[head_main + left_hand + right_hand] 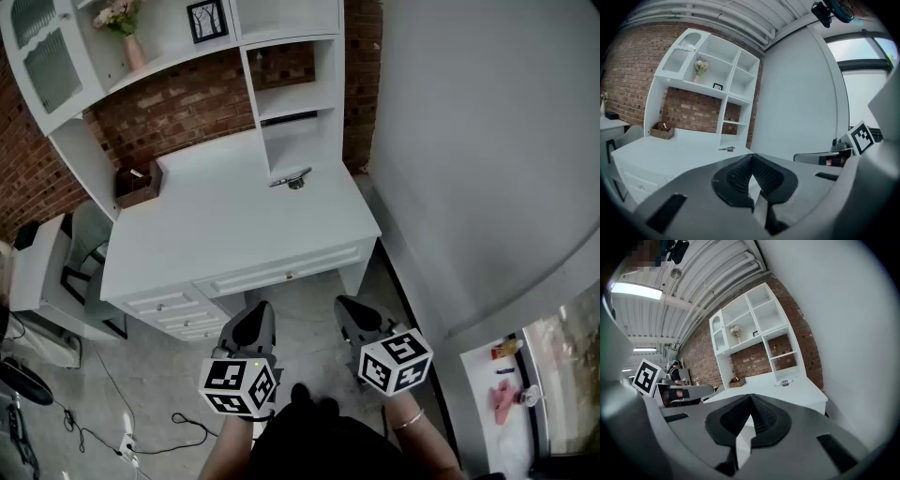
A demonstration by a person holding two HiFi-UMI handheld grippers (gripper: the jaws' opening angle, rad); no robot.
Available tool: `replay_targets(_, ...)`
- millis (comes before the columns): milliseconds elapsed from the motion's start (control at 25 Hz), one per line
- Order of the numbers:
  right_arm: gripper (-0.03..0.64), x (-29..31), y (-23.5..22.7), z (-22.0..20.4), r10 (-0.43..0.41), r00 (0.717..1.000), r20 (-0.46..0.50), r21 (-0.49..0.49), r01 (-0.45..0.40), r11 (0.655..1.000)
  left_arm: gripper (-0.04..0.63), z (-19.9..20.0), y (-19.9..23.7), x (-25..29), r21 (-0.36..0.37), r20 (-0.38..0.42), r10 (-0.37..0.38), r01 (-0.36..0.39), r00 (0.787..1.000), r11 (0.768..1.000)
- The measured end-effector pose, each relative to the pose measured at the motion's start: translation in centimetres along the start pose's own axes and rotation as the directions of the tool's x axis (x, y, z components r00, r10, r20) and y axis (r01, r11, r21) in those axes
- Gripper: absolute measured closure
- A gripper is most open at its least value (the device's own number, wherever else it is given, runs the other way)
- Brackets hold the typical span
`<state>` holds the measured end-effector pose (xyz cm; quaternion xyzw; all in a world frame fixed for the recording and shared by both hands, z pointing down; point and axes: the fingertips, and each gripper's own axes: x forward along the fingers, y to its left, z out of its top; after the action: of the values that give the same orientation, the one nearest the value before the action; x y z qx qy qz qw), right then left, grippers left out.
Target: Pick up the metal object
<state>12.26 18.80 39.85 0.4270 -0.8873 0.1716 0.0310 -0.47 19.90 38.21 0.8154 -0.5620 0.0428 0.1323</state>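
Note:
A small metal object (292, 179) lies on the white desk (225, 234) near its back right, in front of the shelf unit. It also shows far off in the left gripper view as the metal object (727, 149) and in the right gripper view as the metal object (783, 383). Both grippers hang low in front of the desk, well short of it. My left gripper (255, 322) is shut with nothing between its jaws. My right gripper (354, 314) is shut and empty too.
A brown box (137, 184) sits at the desk's back left. White shelves (281, 84) with a vase and a framed picture rise behind it. A grey wall (487, 141) stands to the right. A chair (84, 272) and floor cables (112, 422) are at the left.

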Motion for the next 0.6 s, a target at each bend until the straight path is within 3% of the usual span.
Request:
replay_targets(240,0.612,-1.3,-0.6,-0.1,-0.001,1.0,0.002,0.0,0.001,1.0,0.586,-0.2,-1.1,-0.5,-0.001,0.01,0.005,-0.005,1.0,1.0)
replay_targets(600,0.611,0.0,-1.8,0.7,0.02,0.999,0.05,0.121,-0.026,0.992,0.586,0.0,0.3,0.0,-0.002,0.008,0.041,-0.041,0.999,0.999)
